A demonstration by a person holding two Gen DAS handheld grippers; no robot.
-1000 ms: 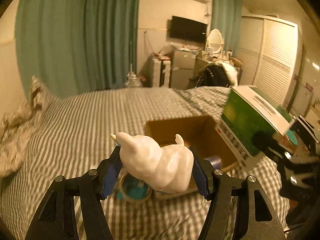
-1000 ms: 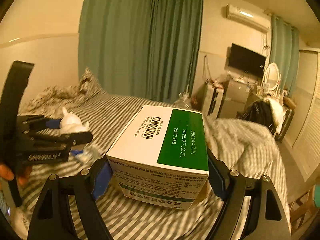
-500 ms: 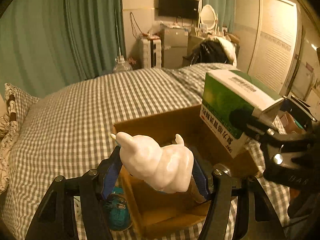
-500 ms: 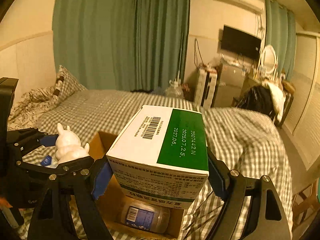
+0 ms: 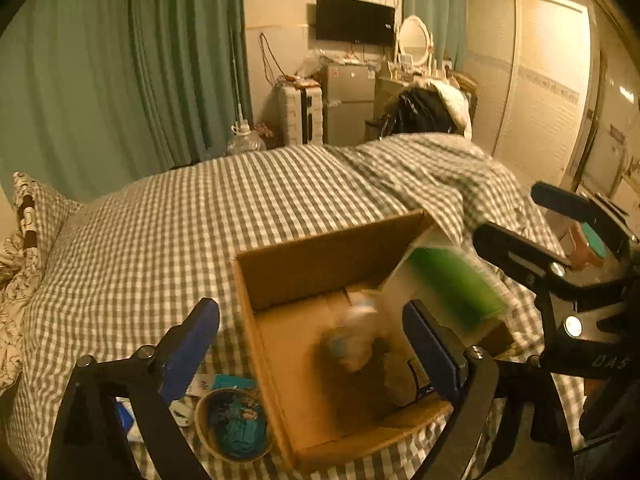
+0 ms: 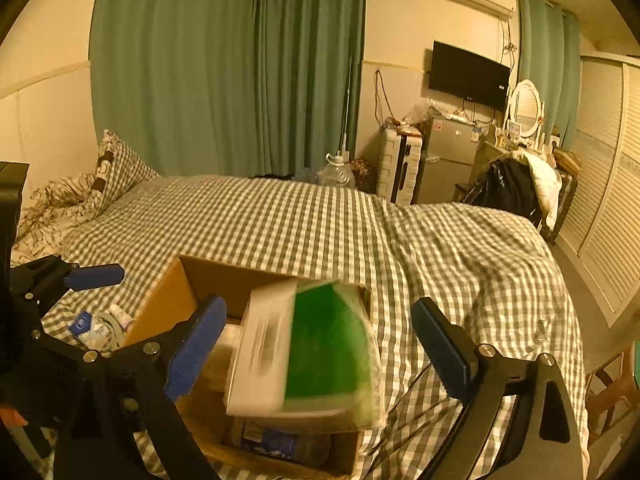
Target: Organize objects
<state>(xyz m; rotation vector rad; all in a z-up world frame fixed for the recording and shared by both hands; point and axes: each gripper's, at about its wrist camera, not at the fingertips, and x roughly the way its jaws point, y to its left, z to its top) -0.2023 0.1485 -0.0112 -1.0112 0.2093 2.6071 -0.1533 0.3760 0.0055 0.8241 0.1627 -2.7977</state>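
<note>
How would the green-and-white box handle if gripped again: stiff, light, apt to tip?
The green-and-white box looks like thin printed card with flat faces, so probably stiff enough to clamp but crushable. It appears blurred, mid-drop into the carton, suggesting lightness. Landing tilted on other contents, it may tip.

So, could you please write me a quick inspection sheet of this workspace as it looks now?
Surface: checked bedspread.
Job's things: cardboard box on the bed; green-and-white carton blurred, over the cardboard box; blurred pale object inside.
Clutter: round teal item, small packets beside the cardboard box.
Grippers: left gripper open; right gripper open.
Cables: wall wires near the TV.
Surroundings: green curtains, wardrobe.
</note>
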